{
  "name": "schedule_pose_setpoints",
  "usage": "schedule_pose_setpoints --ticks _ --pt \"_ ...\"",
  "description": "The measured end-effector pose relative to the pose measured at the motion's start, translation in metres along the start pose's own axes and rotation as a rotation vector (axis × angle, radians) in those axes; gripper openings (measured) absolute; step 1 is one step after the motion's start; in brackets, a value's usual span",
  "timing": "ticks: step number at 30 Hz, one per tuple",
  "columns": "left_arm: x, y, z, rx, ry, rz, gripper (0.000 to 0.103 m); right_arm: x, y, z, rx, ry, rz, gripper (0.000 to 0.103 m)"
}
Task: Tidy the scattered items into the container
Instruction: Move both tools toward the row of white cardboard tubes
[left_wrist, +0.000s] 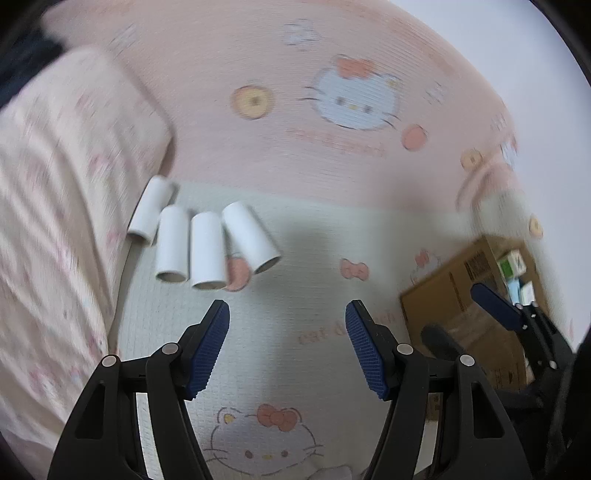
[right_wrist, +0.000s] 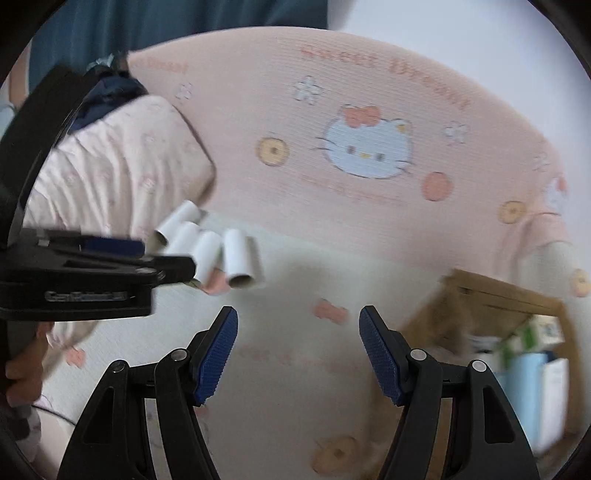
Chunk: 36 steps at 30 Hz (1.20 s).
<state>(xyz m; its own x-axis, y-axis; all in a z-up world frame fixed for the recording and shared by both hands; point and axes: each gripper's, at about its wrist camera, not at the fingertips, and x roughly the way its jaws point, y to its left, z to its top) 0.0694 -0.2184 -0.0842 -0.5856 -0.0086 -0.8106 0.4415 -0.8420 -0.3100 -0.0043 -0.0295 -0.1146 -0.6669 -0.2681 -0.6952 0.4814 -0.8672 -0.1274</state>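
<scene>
Several white cardboard tubes (left_wrist: 208, 254) lie side by side on the cartoon-cat bed sheet (left_wrist: 280, 236), ahead and left of my left gripper (left_wrist: 287, 310). That gripper is open with nothing between its blue pads. In the right wrist view the same tubes (right_wrist: 240, 258) lie ahead to the left, partly hidden behind the left gripper's body. My right gripper (right_wrist: 299, 317) is also open and empty above the sheet (right_wrist: 303, 288). A brown cardboard box (left_wrist: 443, 299) stands on the right and holds small packages. In the left wrist view a blue pad (left_wrist: 495, 304) of the right gripper shows in front of the box.
A pink crumpled quilt (left_wrist: 66, 184) is piled at the left, touching the tubes' far side, and shows too as the quilt (right_wrist: 122, 166). The box (right_wrist: 491, 295) holds light blue and white packs (right_wrist: 528, 380). A person's hand (right_wrist: 22, 365) grips the left tool. A white wall lies beyond.
</scene>
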Motion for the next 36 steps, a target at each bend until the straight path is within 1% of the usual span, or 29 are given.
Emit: schedule_pose_setpoints --ticks 1,2,4,5,6,7,9,11,12,14,16,17,18,20,21,22,24,27,29,30,31,32,33,34,35,36 --pt "0.001 0.009 -0.002 -0.017 -0.011 0.001 0.069 0.007 0.002 -0.001 -0.011 -0.003 0.004 0.066" --pt "0.002 0.016 -0.005 -0.02 -0.023 0.009 0.069 0.015 0.002 -0.002 -0.003 0.011 0.004 0.066" --pt "0.008 0.027 -0.01 0.004 -0.035 0.044 0.069 0.028 0.0 -0.006 0.062 0.029 0.0 0.066" --pt "0.011 0.031 -0.013 0.015 -0.032 0.052 0.069 0.034 -0.003 -0.01 0.109 0.019 0.007 0.066" --pt "0.016 0.034 -0.015 0.019 -0.02 0.056 0.069 0.039 -0.005 -0.016 0.154 -0.002 0.017 0.066" --pt "0.023 0.039 -0.018 0.015 0.001 0.06 0.069 0.044 -0.006 -0.02 0.172 -0.004 0.018 0.066" --pt "0.035 0.049 -0.023 -0.011 0.039 0.06 0.069 0.062 -0.001 -0.028 0.157 0.05 0.004 0.066" --pt "0.047 0.056 -0.028 -0.037 0.057 0.057 0.067 0.073 0.005 -0.035 0.124 0.064 -0.011 0.066" --pt "0.053 0.056 -0.03 -0.029 0.067 0.067 0.065 0.078 0.009 -0.039 0.104 0.059 -0.008 0.066" --pt "0.07 0.052 -0.035 0.012 0.081 0.092 0.043 0.084 0.011 -0.042 0.089 0.062 0.017 0.066" --pt "0.085 0.046 -0.039 0.053 0.091 0.119 0.033 0.09 0.011 -0.042 0.111 0.056 0.053 0.066" --pt "0.093 0.042 -0.04 0.068 0.096 0.131 0.033 0.091 0.01 -0.043 0.127 0.04 0.063 0.066" --pt "0.098 0.039 -0.041 0.085 0.095 0.124 0.033 0.092 0.009 -0.043 0.145 0.01 0.063 0.066" --pt "0.103 0.03 -0.044 0.137 0.08 0.095 0.033 0.093 0.006 -0.042 0.165 -0.048 0.035 0.066" --pt "0.106 0.024 -0.045 0.174 0.076 0.084 0.033 0.098 0.005 -0.04 0.17 -0.047 0.038 0.066" --pt "0.108 0.019 -0.045 0.209 0.079 0.07 0.033 0.104 0.003 -0.037 0.173 -0.025 0.054 0.066" --pt "0.112 0.012 -0.046 0.235 0.091 0.042 0.033 0.12 0.002 -0.033 0.171 0.044 0.077 0.066" --pt "0.118 0.015 -0.042 0.172 0.135 0.017 0.033 0.138 0.0 -0.035 0.189 0.101 0.068 0.066" --pt "0.118 0.026 -0.037 0.084 0.144 -0.002 0.034 0.146 -0.005 -0.036 0.221 0.128 0.079 0.066" --pt "0.116 0.03 -0.035 0.058 0.13 0.015 0.034 0.15 -0.007 -0.037 0.231 0.141 0.087 0.066" --pt "0.112 0.034 -0.031 0.043 0.105 0.056 0.035 0.152 -0.008 -0.038 0.236 0.147 0.095 0.066" --pt "0.107 0.037 -0.026 0.039 0.077 0.099 0.038 0.153 -0.008 -0.038 0.238 0.147 0.099 0.066" --pt "0.103 0.039 -0.022 0.042 0.06 0.116 0.041 0.154 -0.006 -0.038 0.232 0.147 0.104 0.066" --pt "0.1 0.041 -0.017 0.04 0.044 0.116 0.047 0.155 -0.005 -0.037 0.222 0.148 0.107 0.066" --pt "0.096 0.045 -0.011 0.026 0.031 0.1 0.05 0.156 -0.002 -0.036 0.209 0.148 0.109 0.066" --pt "0.095 0.048 -0.005 0.006 0.03 0.078 0.051 0.156 0.002 -0.035 0.192 0.139 0.114 0.066"
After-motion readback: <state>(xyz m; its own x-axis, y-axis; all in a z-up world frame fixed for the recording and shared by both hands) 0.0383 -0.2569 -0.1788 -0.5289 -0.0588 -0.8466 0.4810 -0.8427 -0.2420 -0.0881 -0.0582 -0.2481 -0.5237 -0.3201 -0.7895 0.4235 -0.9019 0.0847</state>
